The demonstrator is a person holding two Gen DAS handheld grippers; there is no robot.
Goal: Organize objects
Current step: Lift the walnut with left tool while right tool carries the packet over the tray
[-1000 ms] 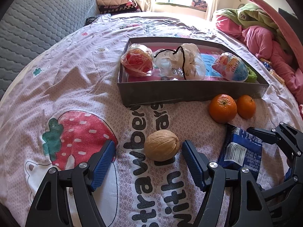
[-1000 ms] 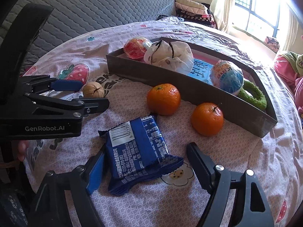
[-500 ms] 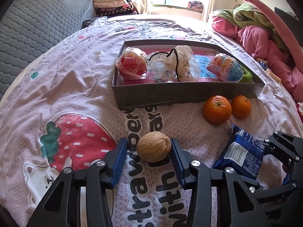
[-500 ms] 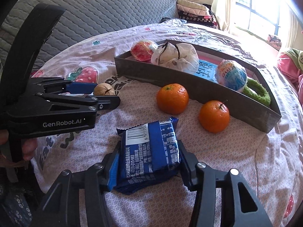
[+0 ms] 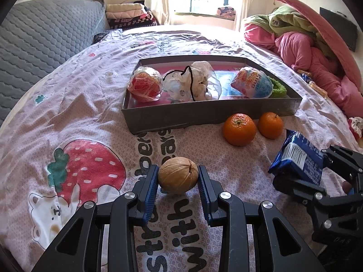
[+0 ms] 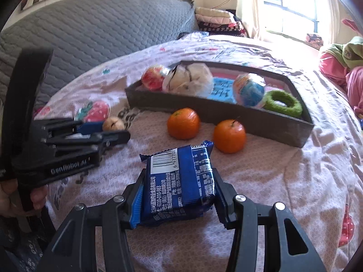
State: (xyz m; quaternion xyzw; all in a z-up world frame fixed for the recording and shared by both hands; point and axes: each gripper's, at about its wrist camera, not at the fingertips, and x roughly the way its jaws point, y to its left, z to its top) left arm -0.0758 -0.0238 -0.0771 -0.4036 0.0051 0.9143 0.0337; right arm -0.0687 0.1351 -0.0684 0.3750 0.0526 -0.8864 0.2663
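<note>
My left gripper (image 5: 178,176) is shut on a tan walnut (image 5: 178,175) and holds it just above the pink bedspread. My right gripper (image 6: 179,188) is shut on a blue snack packet (image 6: 180,182), lifted off the bed; the packet also shows in the left wrist view (image 5: 297,157). The left gripper (image 6: 113,131) with the walnut (image 6: 112,123) shows at the left of the right wrist view. A grey tray (image 5: 204,112) ahead holds a red wrapped ball (image 5: 145,86), a white plastic bag (image 5: 192,81), a blue toy egg (image 5: 253,85) and a green ring (image 6: 282,103).
Two oranges (image 5: 239,129) (image 5: 270,125) lie on the bedspread against the tray's near wall. A grey quilted headboard (image 5: 34,38) stands at the left. Pink and green bedding (image 5: 306,43) is piled at the right. A window is beyond the bed.
Both grippers have closed: the left on the walnut, the right on the blue packet. Both objects have been lifted a little off the bedspread.
</note>
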